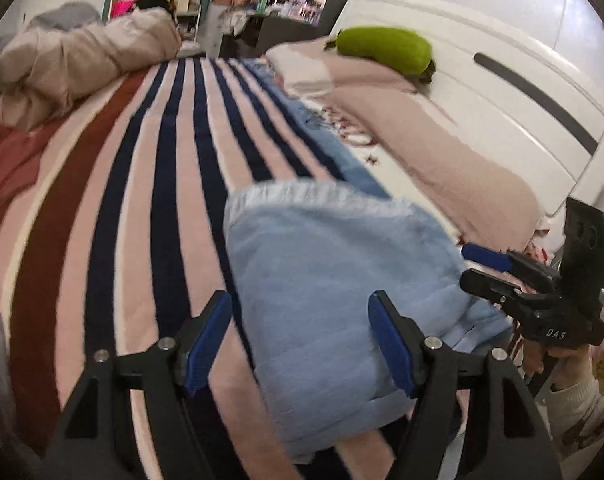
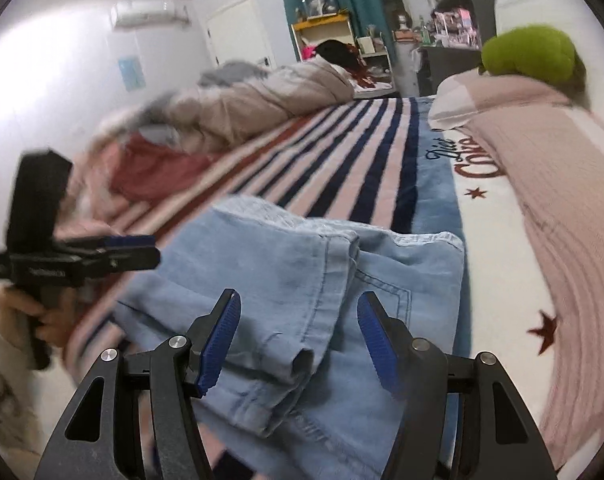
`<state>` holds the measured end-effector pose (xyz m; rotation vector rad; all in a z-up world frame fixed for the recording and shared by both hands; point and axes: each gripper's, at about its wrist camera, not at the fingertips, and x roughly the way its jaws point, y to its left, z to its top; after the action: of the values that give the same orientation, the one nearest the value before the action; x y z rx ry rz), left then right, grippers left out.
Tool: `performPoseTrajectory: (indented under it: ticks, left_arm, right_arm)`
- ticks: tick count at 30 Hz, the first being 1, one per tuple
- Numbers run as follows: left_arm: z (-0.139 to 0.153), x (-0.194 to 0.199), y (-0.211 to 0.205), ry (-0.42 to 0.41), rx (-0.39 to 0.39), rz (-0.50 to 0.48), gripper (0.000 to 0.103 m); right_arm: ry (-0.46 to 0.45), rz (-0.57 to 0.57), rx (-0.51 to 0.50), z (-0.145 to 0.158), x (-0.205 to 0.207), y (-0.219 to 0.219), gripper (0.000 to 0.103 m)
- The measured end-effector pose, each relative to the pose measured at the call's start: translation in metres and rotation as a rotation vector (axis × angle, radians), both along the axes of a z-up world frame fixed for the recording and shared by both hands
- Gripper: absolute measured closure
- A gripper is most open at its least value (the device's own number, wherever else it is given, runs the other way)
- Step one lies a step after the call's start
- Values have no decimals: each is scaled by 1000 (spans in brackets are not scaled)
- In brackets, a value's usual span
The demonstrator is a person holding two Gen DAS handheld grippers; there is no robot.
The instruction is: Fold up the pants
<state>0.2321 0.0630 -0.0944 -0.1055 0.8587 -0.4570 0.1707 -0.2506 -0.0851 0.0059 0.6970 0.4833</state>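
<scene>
Soft pale-blue denim pants [image 2: 302,280], folded, lumpy, on striped fleece blanket [image 1: 150,160]. Left gripper [image 1: 300,344] and right gripper [image 2: 298,340]: jaws apart, empty.

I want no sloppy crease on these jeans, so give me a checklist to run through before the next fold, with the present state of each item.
1. Left gripper open and free: ok, jaws apart, nothing between them.
2. Right gripper open and free: ok, jaws apart over the denim, gripping nothing.
3. Light blue jeans already doubled over: ok, layers lie stacked on the striped blanket.
4. Top layer flat: not ok, a loose fold bulges up near the right gripper.
5. Far edges aligned: cannot tell, the left wrist view is blurred.
6. Room for folding ahead: ok, bare blanket beyond the jeans; pink pillow lies off to the side.
</scene>
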Motion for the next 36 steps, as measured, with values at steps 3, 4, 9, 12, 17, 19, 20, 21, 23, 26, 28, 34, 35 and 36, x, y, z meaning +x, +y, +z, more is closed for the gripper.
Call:
performPoseTrajectory:
  ticks: [3, 4, 9, 12, 17, 19, 20, 21, 23, 26, 28, 34, 35, 36]
  left_arm:
    - [-17, -6, -1, 28, 6, -23, 36]
    - [-20, -9, 0, 34, 4, -29, 35]
    - [-33, -25, -6, 86, -2, -107, 31]
    - [-37, -34, -13, 80, 49, -119, 31]
    - [-18, -39, -7, 64, 8, -125, 31]
    - [-9, -38, -2, 49, -17, -118, 31]
    - [-4, -38, 2, 38, -32, -115, 31]
    - [0, -39, 5, 24, -44, -113, 31]
    - [8, -38, 9, -6, -53, -101, 31]
    - [14, -33, 14, -25, -51, -62, 31]
    - [12, -28, 13, -15, -54, -61, 30]
    - [-5, -12, 5, 38, -32, -62, 30]
    - [-4, -9, 5, 37, -40, -57, 30]
    - [-3, -7, 6, 36, -51, -51, 30]
  right_arm:
    - [21, 18, -72, -15, -3, 8, 46]
    - [32, 27, -89, -19, -6, 8, 45]
    - [42, 43, -174, -35, -27, 11, 40]
    - [35, 54, -155, -30, -36, 9, 40]
    - [4, 53, -22, -3, -31, 1, 36]
    - [-24, 39, -13, 6, -24, 2, 36]
    - [-36, 32, -20, 8, -21, 3, 35]
    - [-51, 25, -37, 8, -17, 5, 34]
    - [-56, -3, -99, 0, -7, 11, 34]
    - [-32, 11, -151, -17, -5, 18, 34]
    - [-15, 40, -172, -27, -11, 21, 33]
    - [-52, 24, -262, -44, -33, 22, 33]
    - [-49, 21, -242, -41, -34, 19, 33]
    - [-47, 15, -208, -34, -33, 12, 33]
